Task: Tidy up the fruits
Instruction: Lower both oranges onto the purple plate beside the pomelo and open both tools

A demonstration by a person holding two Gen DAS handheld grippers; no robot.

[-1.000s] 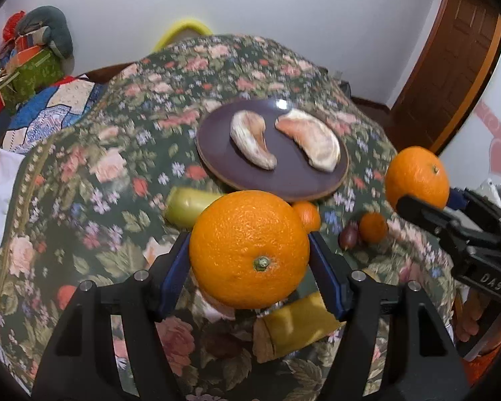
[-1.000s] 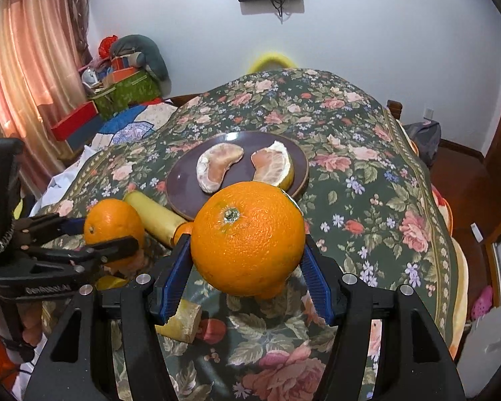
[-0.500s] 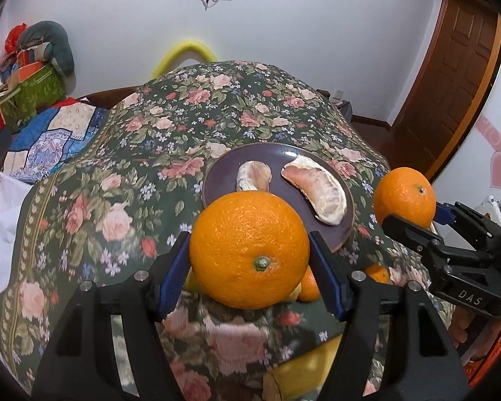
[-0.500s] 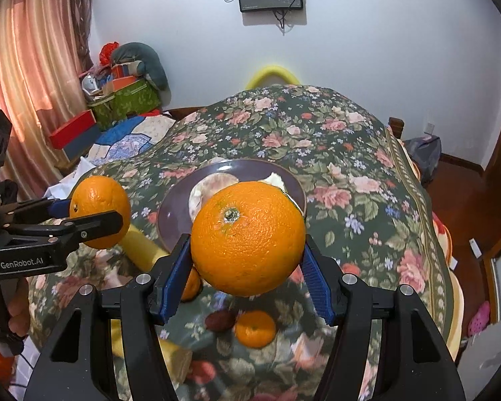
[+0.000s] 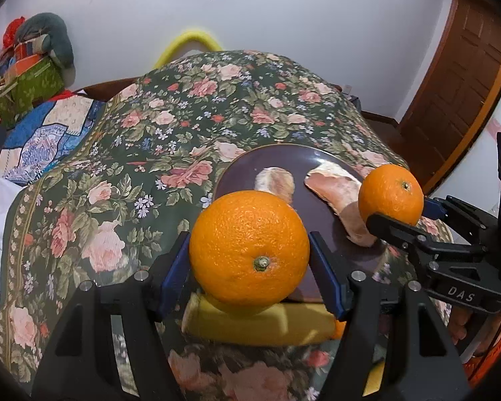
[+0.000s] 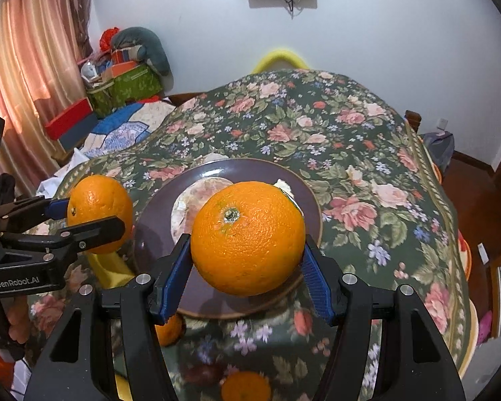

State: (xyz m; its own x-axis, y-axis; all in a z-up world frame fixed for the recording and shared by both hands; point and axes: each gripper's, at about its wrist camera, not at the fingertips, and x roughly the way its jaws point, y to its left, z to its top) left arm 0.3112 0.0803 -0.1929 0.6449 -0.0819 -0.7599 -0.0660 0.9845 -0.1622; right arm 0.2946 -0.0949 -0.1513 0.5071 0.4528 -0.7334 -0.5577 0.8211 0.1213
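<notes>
Left gripper [image 5: 249,254] pinches an orange [image 5: 249,248] between its blue pads, stem end facing the camera, held above the near rim of the plate. Right gripper [image 6: 247,250] likewise clamps a second orange [image 6: 247,238], stem up toward the lens, also above the plate's near half. Each gripper shows in the other's view, fruit held clear of the table. Below them: table [image 6: 350,140] under a dark floral cloth, largest thing in view. Plate [image 6: 304,193], round, dark purple, sits near the table's front edge. Two peeled pomelo wedges lie on it, one left [image 5: 277,182], one right [image 5: 337,193], apart from each other. Banana [image 5: 260,325], yellow, lies on the cloth just in front of the plate, partly hidden under the left orange. Small tangerine [image 6: 246,386] on the cloth at the near edge; another [image 6: 170,330] beside the plate's front rim. Dark small fruit [image 6: 202,374] just left of the near tangerine, blurred, kind unclear.
</notes>
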